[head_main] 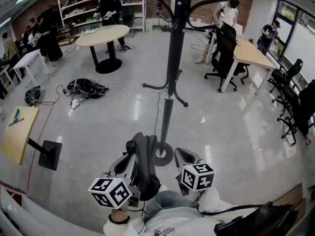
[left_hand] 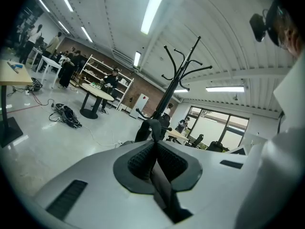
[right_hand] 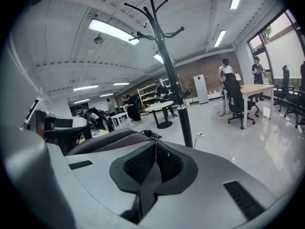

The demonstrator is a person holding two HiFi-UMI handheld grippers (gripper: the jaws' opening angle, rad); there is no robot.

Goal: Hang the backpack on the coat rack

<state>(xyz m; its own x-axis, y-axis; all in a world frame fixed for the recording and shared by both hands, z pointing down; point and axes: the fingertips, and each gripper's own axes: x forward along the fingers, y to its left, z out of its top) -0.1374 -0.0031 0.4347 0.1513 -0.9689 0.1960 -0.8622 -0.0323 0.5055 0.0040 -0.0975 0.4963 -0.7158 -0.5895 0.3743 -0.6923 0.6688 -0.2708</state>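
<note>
Backpack (head_main: 143,157) by coat rack (head_main: 171,82) — glossy floor (head_main: 98,132) (office).

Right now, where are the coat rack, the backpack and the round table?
coat rack (head_main: 170,73), head view, middle of its pole.
backpack (head_main: 143,156), head view, its dark top.
round table (head_main: 103,33), head view, its top.

The coat rack (head_main: 172,58) is a tall black pole, upright on a round base, with curved hooks. The dark grey backpack (head_main: 143,163) is held up near, just left of that base.

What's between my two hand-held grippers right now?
The backpack, seen in the head view; left hand-held gripper and right hand-held gripper each clamp it.
</note>
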